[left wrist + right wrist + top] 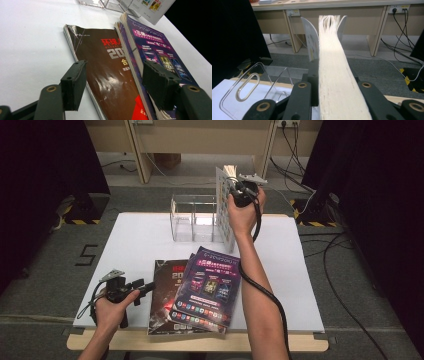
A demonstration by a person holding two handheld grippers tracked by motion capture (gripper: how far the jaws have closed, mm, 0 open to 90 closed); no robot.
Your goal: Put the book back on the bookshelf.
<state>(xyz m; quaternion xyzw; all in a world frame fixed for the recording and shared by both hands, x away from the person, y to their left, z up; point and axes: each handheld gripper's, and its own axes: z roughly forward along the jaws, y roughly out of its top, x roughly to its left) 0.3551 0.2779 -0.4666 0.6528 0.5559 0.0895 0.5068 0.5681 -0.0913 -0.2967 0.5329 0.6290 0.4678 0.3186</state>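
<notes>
The right gripper [239,190] is holding a white-covered book [225,210] upright at the frame's upper centre, jaws clamped on its pages, beside the clear rack [192,217]. The left gripper [142,287], jaws apart, is resting at lower left beside a brown magazine [110,75] reading "20" and a purple magazine [160,57] on the table [135,235].

The left gripper [113,85] hovers low over a white tabletop [30,45], its two black jaws spread apart with nothing between the pads. Beyond them lies a dark brown magazine [105,72], partly overlapped by a purple magazine [155,50]. A clear acrylic holder [107,3] stands at the far edge.
</notes>
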